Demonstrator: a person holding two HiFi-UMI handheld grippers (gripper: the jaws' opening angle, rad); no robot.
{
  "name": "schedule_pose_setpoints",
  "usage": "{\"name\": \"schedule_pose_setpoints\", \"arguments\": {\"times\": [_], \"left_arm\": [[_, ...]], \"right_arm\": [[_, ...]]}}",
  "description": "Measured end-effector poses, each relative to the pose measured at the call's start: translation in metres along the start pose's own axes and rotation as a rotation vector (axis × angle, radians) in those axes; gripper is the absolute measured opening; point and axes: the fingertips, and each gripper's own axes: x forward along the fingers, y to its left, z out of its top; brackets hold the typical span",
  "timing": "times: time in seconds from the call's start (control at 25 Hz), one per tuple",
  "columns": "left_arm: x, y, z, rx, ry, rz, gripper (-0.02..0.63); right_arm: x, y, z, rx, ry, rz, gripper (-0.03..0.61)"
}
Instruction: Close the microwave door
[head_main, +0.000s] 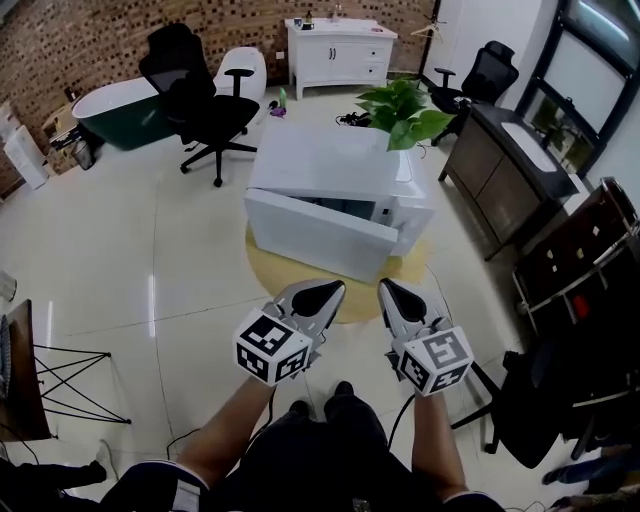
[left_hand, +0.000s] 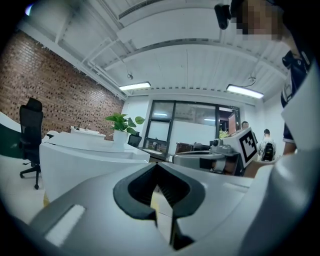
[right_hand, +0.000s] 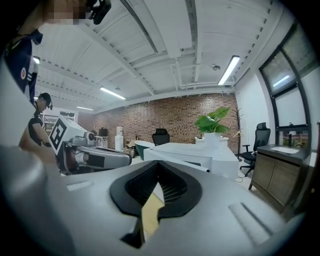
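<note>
Two empty tongs, left gripper (head_main: 326, 296) and right gripper (head_main: 392, 293), jaws pressed together, hover short of the floor-standing microwave (head_main: 325, 165), door (head_main: 318, 234) ajar: probably the approach, needing a forward push next.

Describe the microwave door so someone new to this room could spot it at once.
On the pale floor sits a round yellow base carrying a white microwave, with a leafy green plant at its far right corner. The door is the long white panel on its near side, swung ajar with a dark gap behind it.
</note>
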Motion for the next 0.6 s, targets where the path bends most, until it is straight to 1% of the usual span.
{"name": "schedule_pose_setpoints", "arguments": {"times": [0.2, 0.36, 0.48, 0.6], "left_arm": [[0.024, 0.011, 0.012, -0.006, -0.035, 0.063, 0.012], [0.034, 0.015, 0.017, 0.011, -0.039, 0.11, 0.012], [0.037, 0.022, 0.018, 0.016, -0.035, 0.13, 0.012], [0.037, 0.032, 0.014, 0.008, -0.028, 0.142, 0.012]], "right_arm": [[0.014, -0.022, 0.003, -0.005, -0.001, 0.066, 0.002], [0.023, -0.033, 0.007, -0.012, -0.01, 0.118, 0.002], [0.032, -0.036, 0.009, -0.014, -0.013, 0.141, 0.002], [0.042, -0.037, 0.006, -0.012, -0.003, 0.143, 0.002]]}}
